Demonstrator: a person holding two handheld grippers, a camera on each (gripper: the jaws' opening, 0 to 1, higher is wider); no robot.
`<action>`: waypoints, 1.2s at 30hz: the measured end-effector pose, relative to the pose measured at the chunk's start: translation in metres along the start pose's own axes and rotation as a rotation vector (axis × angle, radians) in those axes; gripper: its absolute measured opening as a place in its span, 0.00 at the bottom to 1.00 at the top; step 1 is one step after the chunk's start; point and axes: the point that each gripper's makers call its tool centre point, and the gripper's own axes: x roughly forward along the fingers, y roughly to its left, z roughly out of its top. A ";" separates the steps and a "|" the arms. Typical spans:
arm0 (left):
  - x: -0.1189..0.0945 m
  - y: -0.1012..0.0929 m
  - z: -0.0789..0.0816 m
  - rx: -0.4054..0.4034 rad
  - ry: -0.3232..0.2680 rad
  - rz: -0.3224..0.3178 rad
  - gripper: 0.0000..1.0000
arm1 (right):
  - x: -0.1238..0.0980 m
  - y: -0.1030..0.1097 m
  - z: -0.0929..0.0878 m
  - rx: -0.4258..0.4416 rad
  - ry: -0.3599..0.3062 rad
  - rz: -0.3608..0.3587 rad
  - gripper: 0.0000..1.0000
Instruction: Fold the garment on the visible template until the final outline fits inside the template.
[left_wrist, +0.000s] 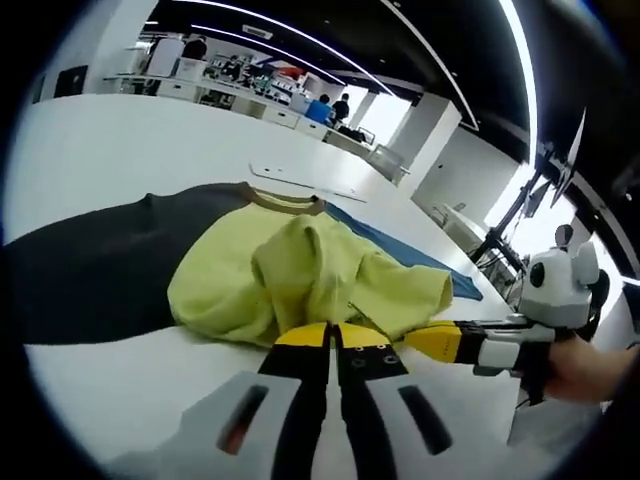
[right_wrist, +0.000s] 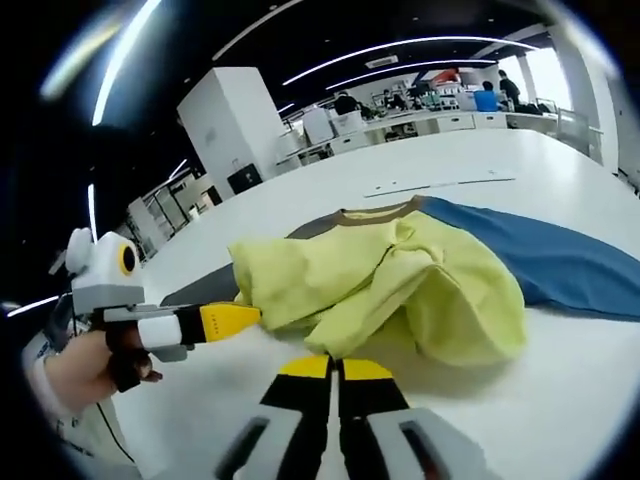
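- On the white worktop (left_wrist: 120, 150) lies the garment (left_wrist: 300, 275) — yellow middle bunched, dark and blue sleeves spread.
- Left gripper (left_wrist: 333, 338): jaws closed, at the yellow hem.
- Right gripper (right_wrist: 334, 368): jaws closed — whether pinching cloth, cannot tell.

Inspector: Ceiling?

Clerk: A dark ceiling (left_wrist: 330, 30) crossed by long curved white light strips (right_wrist: 420, 45).

Inspector: Work surface?

Clerk: A broad white smooth counter (left_wrist: 120, 150) running deep into the room.

Inspector: Beyond it?

Clerk: A row of white desks (left_wrist: 230, 95) with seated people, one in a blue top (left_wrist: 320, 108). A tall white square pillar (right_wrist: 235, 125) stands to one side. Bright daylight enters through a far window (left_wrist: 385, 115).

Inspector: Anything else?

Clerk: Dark stands on thin legs (left_wrist: 505, 235) near the bright side; detail cannot be made out.
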 end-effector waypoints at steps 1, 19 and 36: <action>-0.005 -0.001 0.000 0.000 0.003 -0.005 0.00 | -0.001 0.000 0.000 -0.001 0.000 0.000 0.00; -0.082 0.004 -0.025 0.001 0.042 -0.008 0.00 | -0.080 -0.015 -0.006 -0.051 -0.005 0.015 0.00; -0.131 0.010 -0.049 -0.024 0.115 -0.021 0.00 | -0.145 -0.038 -0.029 -0.003 0.057 0.050 0.00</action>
